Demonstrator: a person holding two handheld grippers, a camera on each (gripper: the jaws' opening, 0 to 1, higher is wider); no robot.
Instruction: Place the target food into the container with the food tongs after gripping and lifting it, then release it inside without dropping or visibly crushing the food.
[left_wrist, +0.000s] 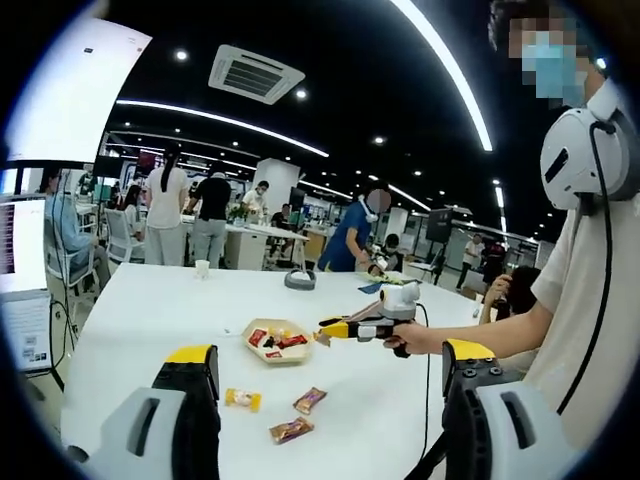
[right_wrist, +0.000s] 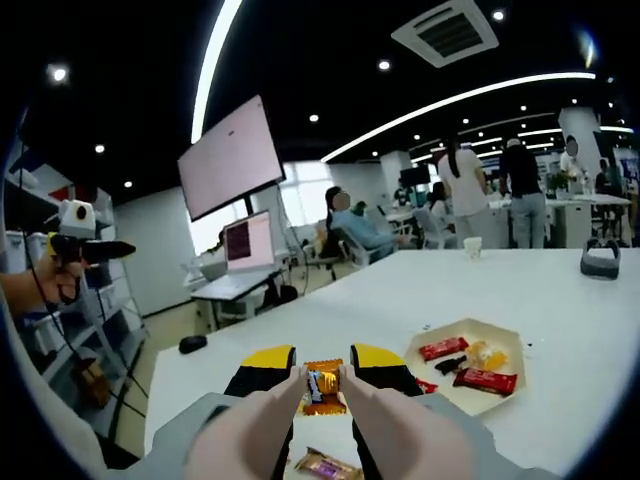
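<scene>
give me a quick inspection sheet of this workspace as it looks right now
surface: white table, mostly bare.
job's things: hexagonal container holding red-wrapped bars and a yellow piece; orange-wrapped snack pinched between the tong tips; three wrapped snacks loose on the table, including a yellow one.
clutter: white cup and a grey headset at the far edge.
grippers: right gripper shut on the orange-wrapped snack beside the container; left gripper jaws apart, holding nothing.
cables: black cable hanging from the right gripper; a thin black cord down the person's shirt.
surroundings: open office, people at desks, wall screen, laptop.
</scene>
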